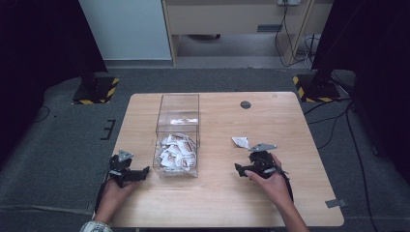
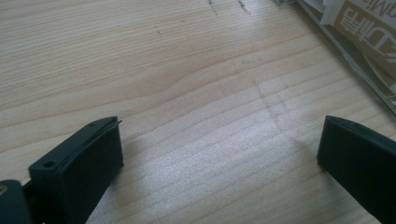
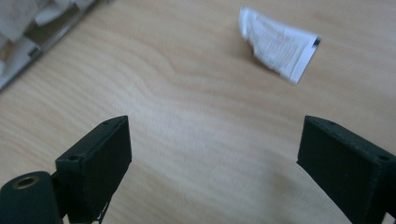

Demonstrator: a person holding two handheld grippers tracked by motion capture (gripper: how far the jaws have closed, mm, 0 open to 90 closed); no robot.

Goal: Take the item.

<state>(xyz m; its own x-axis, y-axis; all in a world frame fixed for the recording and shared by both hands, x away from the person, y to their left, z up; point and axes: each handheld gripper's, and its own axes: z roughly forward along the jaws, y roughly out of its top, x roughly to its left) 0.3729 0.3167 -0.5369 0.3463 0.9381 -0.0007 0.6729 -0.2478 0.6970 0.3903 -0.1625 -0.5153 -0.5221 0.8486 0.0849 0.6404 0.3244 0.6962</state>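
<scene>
A clear plastic box (image 1: 177, 135) stands left of the table's middle, its near half heaped with several white and brown packets (image 1: 177, 152). One white packet (image 1: 240, 141) (image 3: 279, 45) lies alone on the wood right of the box. My right gripper (image 1: 240, 170) (image 3: 212, 154) rests low near the front, just short of that packet, jaws wide apart with only bare wood between them. Left of the box, my left gripper (image 1: 143, 172) (image 2: 219, 154) sits on the table, open and holding nothing. The box's edge (image 2: 348, 56) crosses the upper right of the left gripper view.
The wooden table (image 1: 290, 121) has a round dark grommet (image 1: 245, 104) at the back. Black stands with striped bases (image 1: 94, 89) flank the far corners on the grey floor. A strip of tape (image 1: 335, 203) sticks to the front right corner.
</scene>
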